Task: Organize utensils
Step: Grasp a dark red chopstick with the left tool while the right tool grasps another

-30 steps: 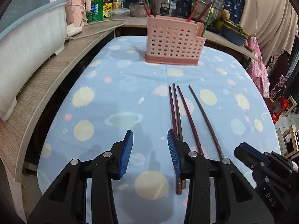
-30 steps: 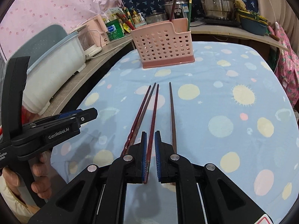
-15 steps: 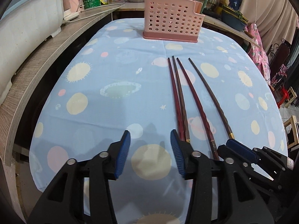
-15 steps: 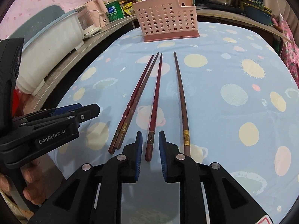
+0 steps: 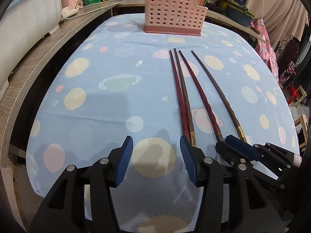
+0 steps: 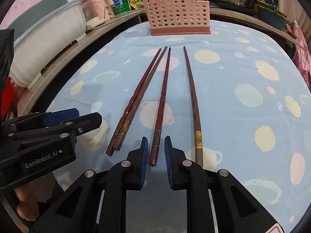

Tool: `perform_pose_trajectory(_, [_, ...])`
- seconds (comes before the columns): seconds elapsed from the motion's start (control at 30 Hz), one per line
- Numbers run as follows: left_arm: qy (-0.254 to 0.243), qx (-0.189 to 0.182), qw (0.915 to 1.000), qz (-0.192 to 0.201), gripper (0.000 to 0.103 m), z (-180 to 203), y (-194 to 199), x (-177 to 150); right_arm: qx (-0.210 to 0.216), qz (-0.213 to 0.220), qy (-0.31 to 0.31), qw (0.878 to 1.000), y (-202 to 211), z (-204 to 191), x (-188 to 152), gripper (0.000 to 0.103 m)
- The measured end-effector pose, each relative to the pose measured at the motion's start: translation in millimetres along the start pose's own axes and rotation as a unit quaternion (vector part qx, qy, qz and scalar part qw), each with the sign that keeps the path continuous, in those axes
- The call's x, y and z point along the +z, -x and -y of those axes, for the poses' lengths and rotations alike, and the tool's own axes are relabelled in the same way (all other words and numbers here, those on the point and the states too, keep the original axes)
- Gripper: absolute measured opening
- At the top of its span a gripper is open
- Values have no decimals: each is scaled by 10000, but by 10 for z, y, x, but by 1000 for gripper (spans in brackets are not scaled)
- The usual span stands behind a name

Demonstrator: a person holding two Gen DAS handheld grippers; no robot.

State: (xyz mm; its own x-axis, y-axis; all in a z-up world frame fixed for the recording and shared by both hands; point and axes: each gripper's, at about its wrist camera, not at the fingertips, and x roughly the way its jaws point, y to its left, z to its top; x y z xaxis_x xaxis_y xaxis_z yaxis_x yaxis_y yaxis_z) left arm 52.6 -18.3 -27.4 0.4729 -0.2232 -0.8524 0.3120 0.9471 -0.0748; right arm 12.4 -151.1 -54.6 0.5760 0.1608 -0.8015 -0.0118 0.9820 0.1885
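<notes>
The right tongs (image 6: 155, 151) are closing, pads astride but not yet pinching the butt of one red chopstick (image 6: 162, 97) lying on the table (image 6: 243, 62), while the left tongs (image 5: 156, 159) are gaping empty just left of the paired chopsticks (image 5: 181, 97), the pink holder (image 5: 174, 15) standing far ahead.

Left hand-held gripper (image 5: 156, 157) gapes; right hand-held gripper (image 6: 155, 161), jaws just narrowing, stands slightly parted.

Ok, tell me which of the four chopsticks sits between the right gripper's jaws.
The third chopstick from the left, lying alone; its butt end sits between the right gripper pads, untouched. Two touch leftward; the browner one lies right.
</notes>
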Motion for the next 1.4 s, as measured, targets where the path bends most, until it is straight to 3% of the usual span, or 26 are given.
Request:
perform_pose_trajectory(0.1, [-17, -53, 10000, -19, 48, 25, -2, -11, -84, 4, -1, 10000, -2, 18, 0, 8])
perform_pose_trajectory(0.43, [-108, -205, 9996, -156, 48, 129, -77, -40, -108, 1, -192, 9998, 28, 127, -13, 7])
perform_pose_trajectory(1.2, [-64, -68, 9996, -259, 49, 88, -215, -31, -52, -21, -276, 9996, 33, 173, -4, 7])
perform_pose_trajectory(1.33, [-120, -65, 9996, -252, 48, 117, -221, -40, -52, -23, -275, 9996, 30, 171, -3, 7])
perform_pose_trajectory(1.4, [-113, -108, 9996, -250, 39, 121, -216, -41, -47, -19, -281, 9996, 32, 170, -3, 7])
